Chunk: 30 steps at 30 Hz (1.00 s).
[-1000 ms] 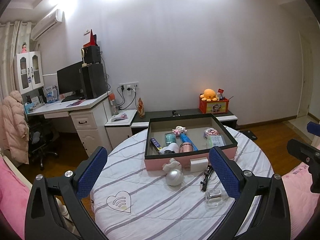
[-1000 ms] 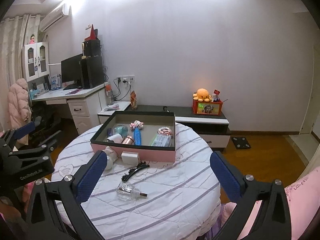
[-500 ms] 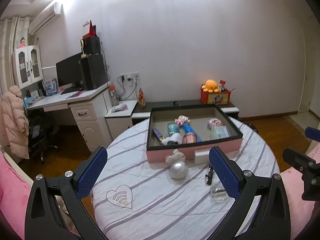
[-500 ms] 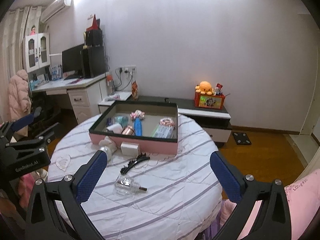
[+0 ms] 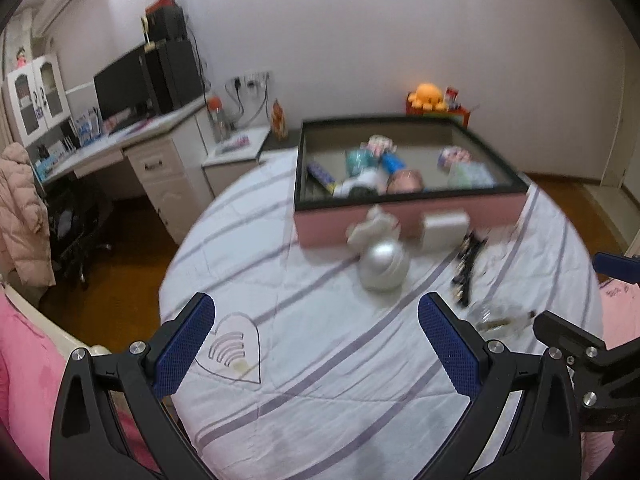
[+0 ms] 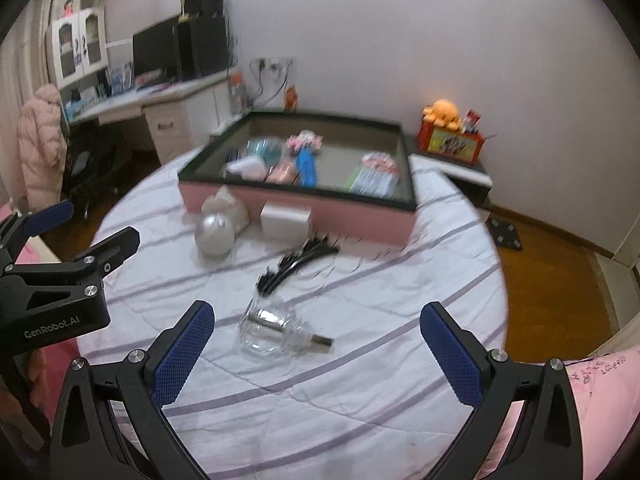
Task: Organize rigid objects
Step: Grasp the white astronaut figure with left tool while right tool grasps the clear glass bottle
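A pink box (image 5: 408,216) (image 6: 304,204) with a dark rim holds several small items on the round table. In front of it lie a silver ball (image 5: 383,266) (image 6: 215,234), a white ornament (image 5: 372,229) (image 6: 226,204), a white block (image 5: 444,227) (image 6: 285,218), a black hair clip (image 5: 466,268) (image 6: 294,264) and a clear glass bottle (image 6: 276,330) (image 5: 496,318). My left gripper (image 5: 316,350) hangs open over the table's near left, empty. My right gripper (image 6: 316,354) is open, with the glass bottle lying just beyond its fingers.
The round table (image 5: 320,360) (image 6: 380,320) wears a white striped cloth with a heart logo (image 5: 232,348). A desk with monitor (image 5: 120,88) and chair stands left. A low cabinet bears an orange plush (image 6: 442,112). Pink bedding lies at both sides.
Both grippers have tilted down and moved in closer over the table. The box and loose items loom larger. Nothing was taken hold of; both stay open.
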Each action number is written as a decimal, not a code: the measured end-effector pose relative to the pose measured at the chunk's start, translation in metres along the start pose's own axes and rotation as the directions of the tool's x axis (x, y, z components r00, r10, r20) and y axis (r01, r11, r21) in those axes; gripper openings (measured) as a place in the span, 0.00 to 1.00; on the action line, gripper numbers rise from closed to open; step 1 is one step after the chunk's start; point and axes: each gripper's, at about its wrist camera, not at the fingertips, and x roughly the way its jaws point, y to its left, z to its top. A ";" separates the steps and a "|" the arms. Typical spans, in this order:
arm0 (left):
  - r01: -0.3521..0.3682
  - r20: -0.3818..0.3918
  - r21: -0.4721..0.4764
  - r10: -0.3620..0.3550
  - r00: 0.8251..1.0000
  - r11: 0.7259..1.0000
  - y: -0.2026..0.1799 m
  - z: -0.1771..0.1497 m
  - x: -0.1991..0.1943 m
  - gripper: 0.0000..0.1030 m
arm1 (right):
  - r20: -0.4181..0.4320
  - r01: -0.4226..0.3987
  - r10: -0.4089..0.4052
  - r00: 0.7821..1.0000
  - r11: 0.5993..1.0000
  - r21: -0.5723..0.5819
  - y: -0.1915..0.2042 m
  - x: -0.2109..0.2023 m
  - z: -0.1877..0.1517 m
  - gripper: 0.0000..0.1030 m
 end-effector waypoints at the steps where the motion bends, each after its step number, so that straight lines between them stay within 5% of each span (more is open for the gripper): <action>1: 0.002 -0.021 -0.001 -0.002 1.000 1.000 0.002 -0.003 0.007 1.00 | -0.021 -0.007 0.007 1.000 1.000 0.003 0.001 0.009 -0.001 1.00; 11: 0.001 -0.145 0.002 -0.001 0.989 1.000 0.014 -0.023 0.042 1.00 | -0.191 -0.042 0.046 0.981 0.999 0.027 0.006 0.081 -0.011 0.99; 13: 0.003 -0.163 0.007 -0.002 0.987 1.000 0.013 -0.025 0.047 1.00 | -0.173 -0.009 0.011 0.985 1.000 0.012 0.009 0.084 -0.015 0.95; 16: 0.010 -0.185 0.003 -0.009 0.983 1.000 0.014 -0.024 0.053 1.00 | -0.154 -0.022 0.028 0.988 0.999 0.034 0.006 0.076 -0.012 0.75; 30: 0.050 -0.191 -0.012 -0.052 0.980 0.999 -0.025 0.034 0.095 1.00 | -0.141 0.028 -0.010 0.990 0.992 0.126 -0.053 0.080 0.008 0.75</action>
